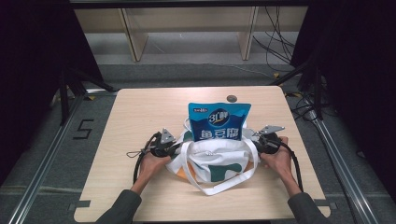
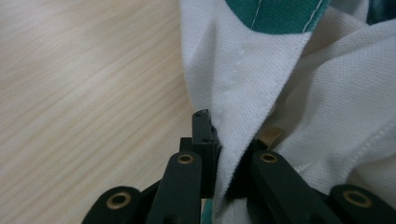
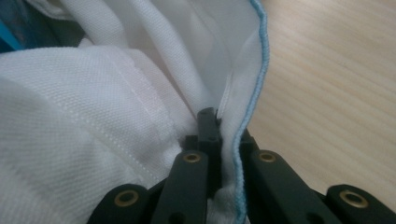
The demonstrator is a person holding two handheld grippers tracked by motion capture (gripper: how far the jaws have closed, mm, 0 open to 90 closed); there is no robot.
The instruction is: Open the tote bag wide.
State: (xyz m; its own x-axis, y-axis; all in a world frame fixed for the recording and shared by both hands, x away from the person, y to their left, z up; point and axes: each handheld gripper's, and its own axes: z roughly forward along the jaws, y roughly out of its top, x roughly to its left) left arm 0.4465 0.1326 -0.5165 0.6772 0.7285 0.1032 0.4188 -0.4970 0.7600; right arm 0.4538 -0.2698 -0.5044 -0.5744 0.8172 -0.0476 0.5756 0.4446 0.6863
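You are working at a pale wooden table (image 1: 140,112) with dark curtains on both sides and a shelf frame beyond it. The white canvas tote bag (image 1: 215,163) lies just below the table's centre, its handles looping out towards six o'clock. A blue snack pouch (image 1: 219,121) stands up out of the bag's mouth at twelve o'clock, half inside.

Your left gripper (image 1: 175,147) is clenched on the bag's rim at nine o'clock; your right gripper (image 1: 252,137) is clenched on the opposite rim at three o'clock, pinching the hem.

Expect the cloth to be soft, light and floppy; I judge it will sag unless both hems stay taut. The stitched rim is your firmest hold. The pouch looks light and slick, so it may tip.
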